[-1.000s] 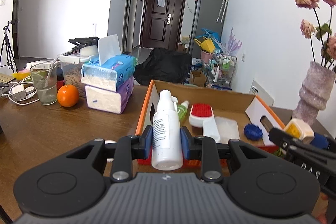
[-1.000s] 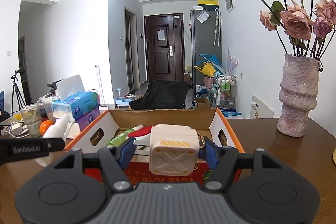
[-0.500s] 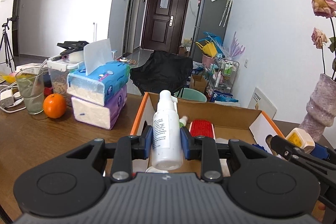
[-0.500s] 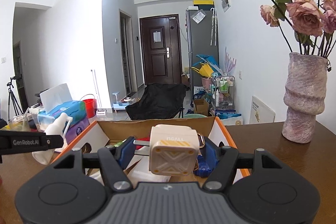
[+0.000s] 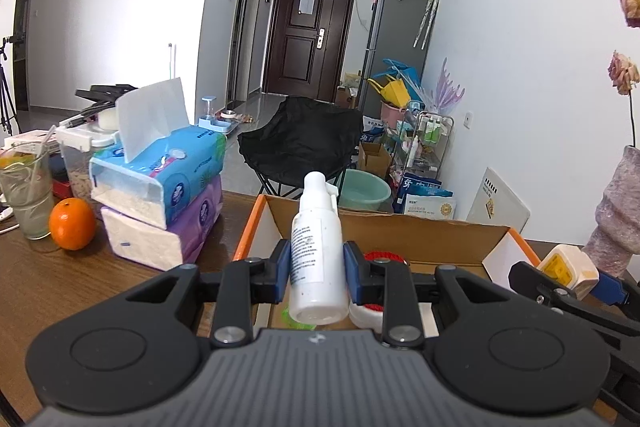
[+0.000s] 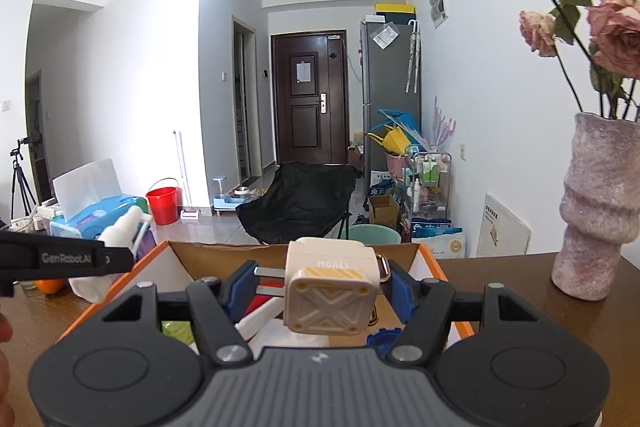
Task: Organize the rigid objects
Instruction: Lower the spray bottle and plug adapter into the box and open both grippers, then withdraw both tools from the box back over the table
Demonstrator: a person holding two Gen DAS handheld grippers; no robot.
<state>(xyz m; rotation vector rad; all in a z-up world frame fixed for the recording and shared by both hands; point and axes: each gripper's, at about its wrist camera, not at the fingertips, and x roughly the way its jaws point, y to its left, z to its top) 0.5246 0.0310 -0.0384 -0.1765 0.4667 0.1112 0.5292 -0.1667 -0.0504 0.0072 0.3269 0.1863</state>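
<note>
The cream-coloured block [image 6: 332, 293] carries the raised word "MGALL" on its top face, just above a yellow striped band. The black arm of the left gripper [image 6: 68, 259], at the left edge of the right wrist view, reads "GenRobot.AI" in pale letters. The white spray bottle [image 5: 318, 251] has a label of small dark print, too fine to read, perhaps an ingredients list.

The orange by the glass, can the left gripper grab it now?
Probably not: the left gripper has its jaws shut on the white spray bottle, and the orange sits off to the side.
</note>
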